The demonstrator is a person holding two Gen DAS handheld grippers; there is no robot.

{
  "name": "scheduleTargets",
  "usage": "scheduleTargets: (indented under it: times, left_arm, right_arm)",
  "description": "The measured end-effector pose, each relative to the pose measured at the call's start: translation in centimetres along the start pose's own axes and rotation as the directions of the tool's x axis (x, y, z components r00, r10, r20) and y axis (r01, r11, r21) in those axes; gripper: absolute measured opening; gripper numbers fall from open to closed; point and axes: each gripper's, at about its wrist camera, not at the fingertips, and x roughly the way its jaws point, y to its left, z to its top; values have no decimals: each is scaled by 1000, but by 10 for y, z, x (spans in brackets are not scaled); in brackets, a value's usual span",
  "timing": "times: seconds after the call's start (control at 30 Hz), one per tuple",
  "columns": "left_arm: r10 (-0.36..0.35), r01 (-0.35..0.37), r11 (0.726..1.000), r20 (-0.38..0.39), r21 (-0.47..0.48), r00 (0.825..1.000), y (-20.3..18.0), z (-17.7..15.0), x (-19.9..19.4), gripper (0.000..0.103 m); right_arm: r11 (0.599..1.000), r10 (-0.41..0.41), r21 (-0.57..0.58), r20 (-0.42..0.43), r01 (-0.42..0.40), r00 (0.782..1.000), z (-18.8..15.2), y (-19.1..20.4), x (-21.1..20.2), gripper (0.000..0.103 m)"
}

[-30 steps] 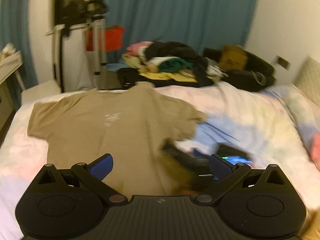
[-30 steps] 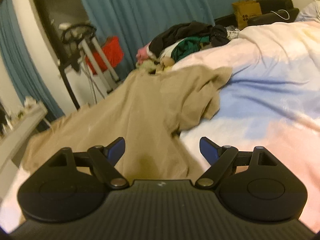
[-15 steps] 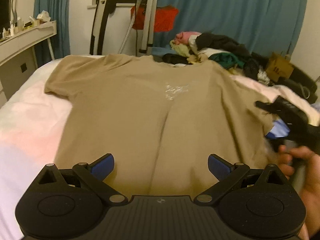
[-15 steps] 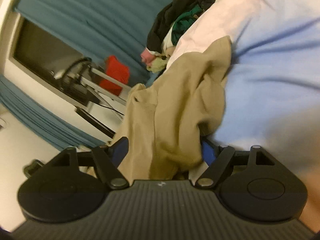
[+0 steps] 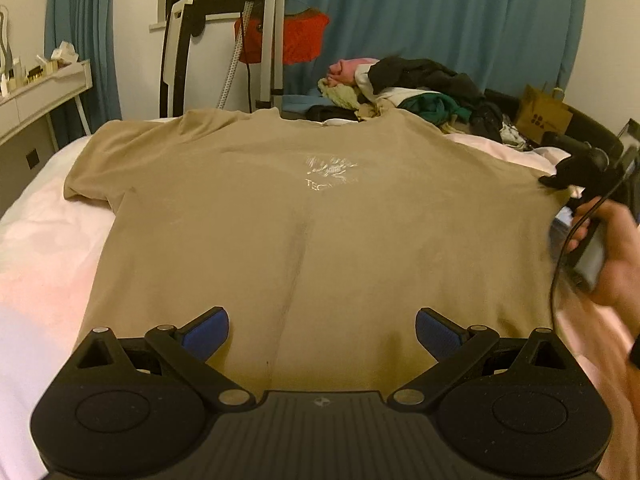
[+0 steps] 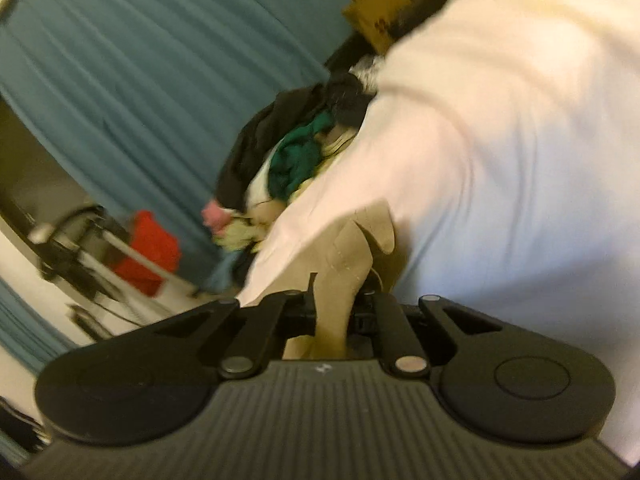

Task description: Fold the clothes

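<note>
A tan T-shirt [image 5: 304, 220] with a pale chest print lies spread flat on the bed, collar at the far end. My left gripper [image 5: 322, 330] is open and empty, hovering over the shirt's near hem. My right gripper [image 6: 334, 312] is shut on the shirt's right sleeve [image 6: 352, 248], a tan fold sticking up between the fingers. In the left wrist view the right gripper [image 5: 560, 178] shows at the shirt's right edge, held by a hand [image 5: 612, 256].
A pile of unfolded clothes [image 5: 416, 88] lies at the far end of the bed [image 5: 44, 248]. A tripod stand [image 5: 264, 40] and red bag [image 5: 302, 38] stand by the blue curtain. A white shelf [image 5: 36, 96] is at left, a paper bag [image 5: 542, 114] at right.
My right gripper has closed on the shirt's right sleeve and pulled it outward, so the shirt lies flatter. My left gripper moved closer over the hem and stayed open.
</note>
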Motion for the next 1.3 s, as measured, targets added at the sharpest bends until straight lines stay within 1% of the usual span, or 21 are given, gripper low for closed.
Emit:
scheduleTargets:
  times: [0.1,0.17,0.23,0.27,0.37,0.53,0.63,0.7,0.8,0.83,0.87,0.9,0.93,0.97,1.0,1.03,1.07,1.13,1.2,1.23,1.3]
  left_arm:
    - [-7,7,1000,-13,-1,1000,1,1,4,100]
    - [-3,3,1000,-13,2,1000,1,2,5,100]
    - [-4,4,1000,-8,15,1000,1,3,5,100]
    - [-8,8,1000,-7,20,1000,-1,3,3,100]
    - [-36,36,999,-4,27,999,-6,-2,-5,99]
    - [-106,106,994,-7,28,994,-11,-16,-28,99]
    - [-175,177,983,-37,49,984,-17,-29,-42,97]
    - [-241,245,968,-74,56,968,-22,-38,-49,93]
    - [-364,372,928,-168,22,916,-29,-54,-53,83]
    - [-398,406,914,-203,-1,895,-32,-60,-52,80]
    - [-431,438,899,-237,-26,871,-34,-66,-52,71]
    - [-460,464,884,-267,-50,847,-36,-72,-52,67]
    - [-466,468,881,-284,-67,838,-37,-78,-50,62]
    - [-470,469,880,-297,-79,831,-38,-84,-50,58]
    - [-456,460,886,-291,-58,841,-40,-87,-53,53]
    - [-446,454,890,-286,-39,848,-42,-90,-55,39]
    - [-454,465,884,-289,-34,842,-44,-91,-58,26]
    - [-472,488,873,-297,-25,830,-48,-94,-63,17]
    - [-495,514,858,-308,-23,812,-52,-96,-65,16]
    - [-495,519,855,-314,-10,810,-57,-99,-66,16]
    - [-497,530,848,-324,17,805,-67,-104,-69,8]
  right_arm:
    - [991,-43,-126,-40,38,998,9,8,-3,13]
    - [981,-57,-191,-54,45,997,12,11,-14,26]
    - [969,-64,-244,-55,49,996,12,13,-36,82]
    - [963,-61,-265,-51,46,997,10,14,-49,90]
    - [948,-41,-318,-96,9,995,-2,13,-102,87]
    - [943,-11,-330,-154,-41,988,-27,6,-198,87]
    - [946,11,-318,-165,-63,986,-36,5,-234,87]
    - [948,25,-310,-172,-78,985,-42,4,-257,87]
    - [949,46,-298,-182,-100,982,-51,3,-292,87]
    - [950,54,-294,-185,-107,981,-54,2,-304,87]
    - [950,59,-293,-184,-112,981,-54,2,-309,87]
    - [949,64,-292,-183,-116,981,-55,2,-312,87]
    - [950,67,-290,-181,-118,981,-55,0,-316,87]
    - [953,63,-283,-179,-113,982,-55,-1,-316,87]
    - [956,58,-275,-178,-106,982,-55,-3,-316,87]
    - [959,53,-267,-176,-99,983,-55,-5,-316,87]
    - [962,56,-254,-178,-101,982,-55,-8,-316,87]
    - [968,66,-227,-184,-108,981,-53,-12,-316,87]
    - [969,79,-216,-178,-117,981,-51,-15,-320,87]
    - [969,84,-214,-174,-121,981,-50,-15,-322,87]
    - [968,93,-214,-169,-128,981,-50,-15,-325,87]
